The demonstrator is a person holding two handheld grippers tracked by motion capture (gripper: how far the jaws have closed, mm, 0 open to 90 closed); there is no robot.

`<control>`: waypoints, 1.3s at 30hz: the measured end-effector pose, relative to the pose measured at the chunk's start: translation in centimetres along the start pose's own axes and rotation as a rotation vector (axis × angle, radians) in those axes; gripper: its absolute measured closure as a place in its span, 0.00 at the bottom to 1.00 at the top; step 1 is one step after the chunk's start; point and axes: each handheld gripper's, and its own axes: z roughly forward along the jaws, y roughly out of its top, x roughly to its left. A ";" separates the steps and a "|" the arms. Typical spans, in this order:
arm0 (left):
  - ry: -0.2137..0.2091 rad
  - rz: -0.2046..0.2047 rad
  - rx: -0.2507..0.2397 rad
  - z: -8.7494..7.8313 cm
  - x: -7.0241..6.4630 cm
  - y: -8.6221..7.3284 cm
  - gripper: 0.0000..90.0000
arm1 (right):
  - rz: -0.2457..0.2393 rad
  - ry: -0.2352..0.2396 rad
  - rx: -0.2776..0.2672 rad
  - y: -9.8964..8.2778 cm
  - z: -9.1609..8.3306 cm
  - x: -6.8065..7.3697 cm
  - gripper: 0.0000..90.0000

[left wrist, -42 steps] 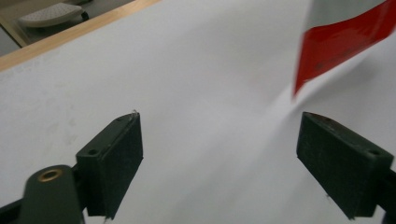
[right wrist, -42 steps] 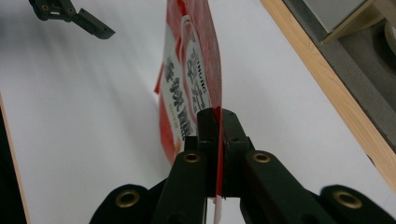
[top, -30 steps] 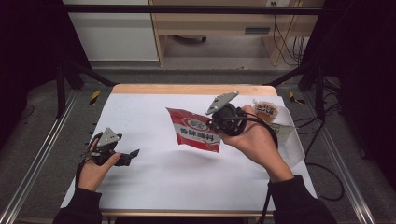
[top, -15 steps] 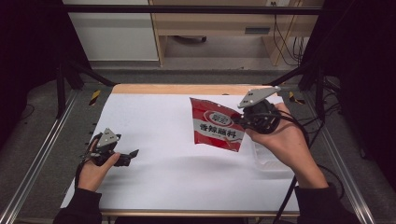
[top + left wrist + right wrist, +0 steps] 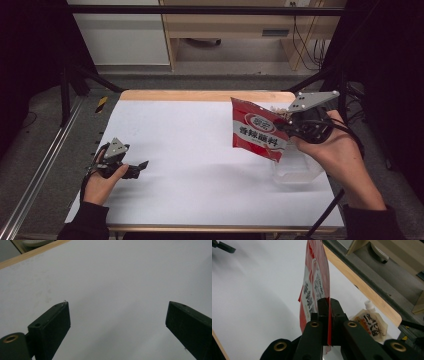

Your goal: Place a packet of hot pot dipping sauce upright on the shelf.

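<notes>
Clearly the red pouch (image 5: 257, 134) is light and floppy, dangling from the right gripper (image 5: 286, 125), which pinches its edge. Grip the flat seam. Left gripper (image 5: 141, 165) rests wide apart.

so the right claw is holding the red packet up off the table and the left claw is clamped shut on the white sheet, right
Not quite. The right claw does hold the red packet up off the table, but the left claw is not clamped shut on anything: the left gripper view shows its jaws standing wide apart with just the white sheet seen between them.
</notes>
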 end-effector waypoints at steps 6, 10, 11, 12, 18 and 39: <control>0.001 -0.001 0.002 0.0 0.1 0.0 0.06 | 0.025 -0.016 0.015 -1.5 -0.6 -1.0 1.00; 0.001 0.000 0.003 0.0 0.0 0.0 0.06 | 0.040 -0.026 0.015 -2.1 -0.9 -1.6 1.00; 0.001 -0.002 0.002 0.0 0.0 0.0 0.06 | 0.041 -0.030 0.018 -2.2 -1.0 -1.8 1.00; 0.000 0.000 0.002 0.0 0.1 0.0 0.06 | 0.045 -0.034 0.015 -2.4 -1.0 -2.0 1.00; 0.000 -0.006 0.000 0.0 0.1 -0.1 0.06 | 0.069 -0.050 0.031 -3.5 -1.4 -2.9 1.00; 0.003 -0.010 -0.003 -0.2 0.2 -0.1 0.06 | 0.114 -0.083 0.045 -5.8 -2.5 -4.4 1.00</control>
